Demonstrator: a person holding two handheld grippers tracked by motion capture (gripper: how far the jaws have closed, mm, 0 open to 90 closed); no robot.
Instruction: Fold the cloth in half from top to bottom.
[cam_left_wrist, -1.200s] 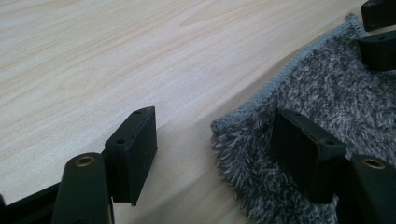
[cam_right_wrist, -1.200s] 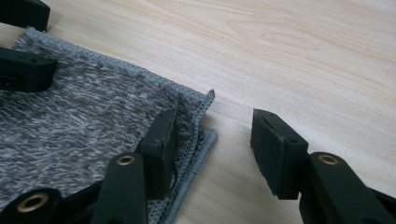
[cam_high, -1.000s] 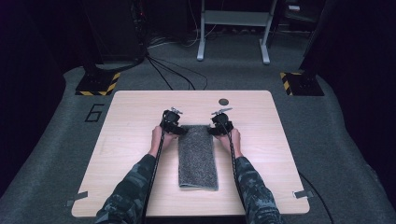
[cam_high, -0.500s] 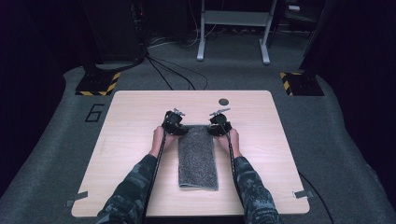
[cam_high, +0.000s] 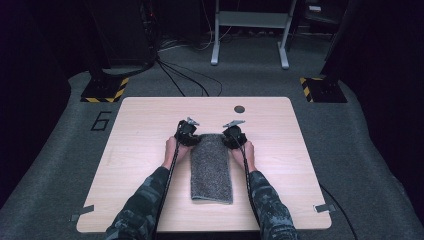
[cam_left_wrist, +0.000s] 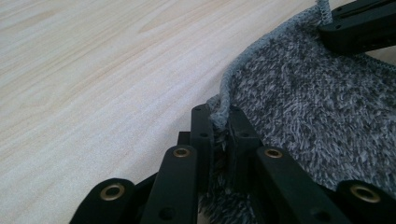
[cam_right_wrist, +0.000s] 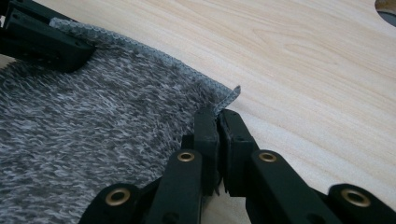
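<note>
A grey, shaggy towel (cam_high: 212, 170), folded into a long rectangle with a knitted hem, lies at the middle of the pale wood-grain table (cam_high: 140, 150), its short far edge away from the person. The left gripper (cam_high: 189, 138) has just been closing and now pinches the far left corner, its black jaws clamped on the hem (cam_left_wrist: 223, 105). The right gripper (cam_high: 231, 139), likewise just closing, is clamped on the far right corner. A dark round hole (cam_high: 239, 109) sits in the tabletop beyond.
</note>
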